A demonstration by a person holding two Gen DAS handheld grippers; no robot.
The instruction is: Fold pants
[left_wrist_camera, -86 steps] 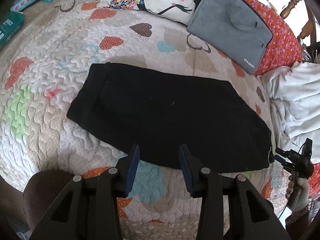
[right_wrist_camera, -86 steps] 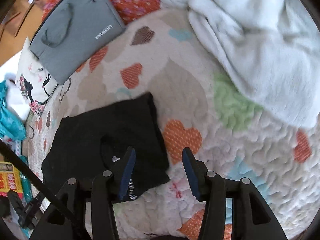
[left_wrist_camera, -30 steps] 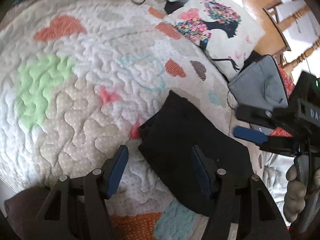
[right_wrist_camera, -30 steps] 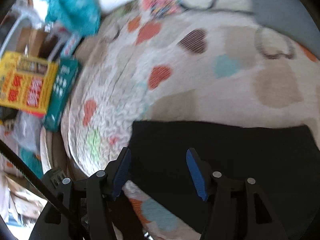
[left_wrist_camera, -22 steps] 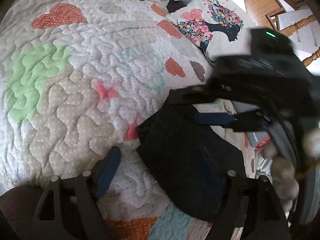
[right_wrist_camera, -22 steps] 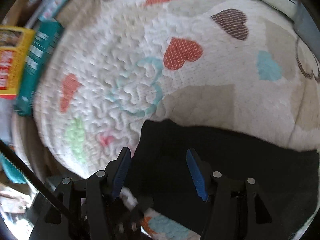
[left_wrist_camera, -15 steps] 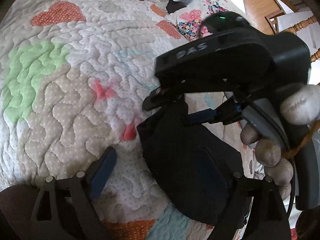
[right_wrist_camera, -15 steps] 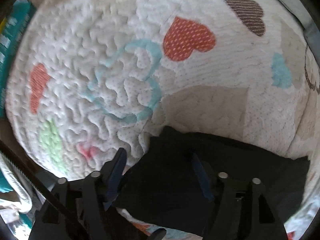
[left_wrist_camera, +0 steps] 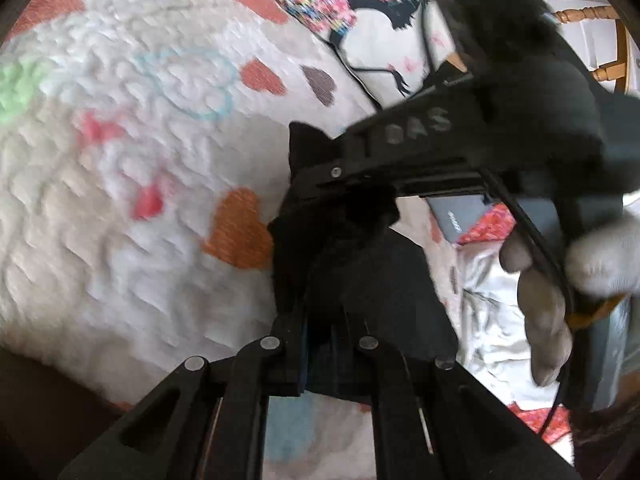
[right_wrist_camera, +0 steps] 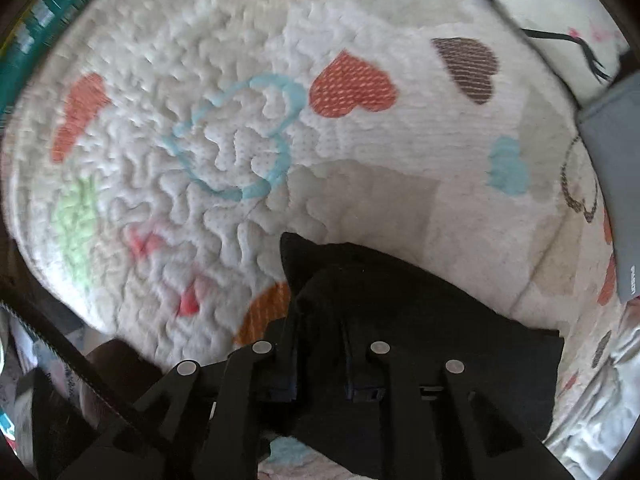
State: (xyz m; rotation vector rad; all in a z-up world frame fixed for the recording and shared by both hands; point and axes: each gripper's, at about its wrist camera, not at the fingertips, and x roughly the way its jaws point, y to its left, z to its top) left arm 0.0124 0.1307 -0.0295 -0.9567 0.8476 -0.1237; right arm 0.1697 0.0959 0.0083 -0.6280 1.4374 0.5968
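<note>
Both clamps just landed. Left hand-held gripper [left_wrist_camera: 320, 340] went from wide apart to pinched on the near corner of the black pants [left_wrist_camera: 360, 280]. Right hand-held gripper [right_wrist_camera: 320, 360], jaws closing, pads now on the far corner of the same end, just ahead of the left one. Both corners lifted off the quilted bed cover [right_wrist_camera: 240, 140]; rest of the pants trails right. Ready to carry this end over for the next fold.

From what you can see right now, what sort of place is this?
Most likely a bedroom: black pants lie on a heart-patterned quilt, with a printed pillow and a wooden chair beyond.
</note>
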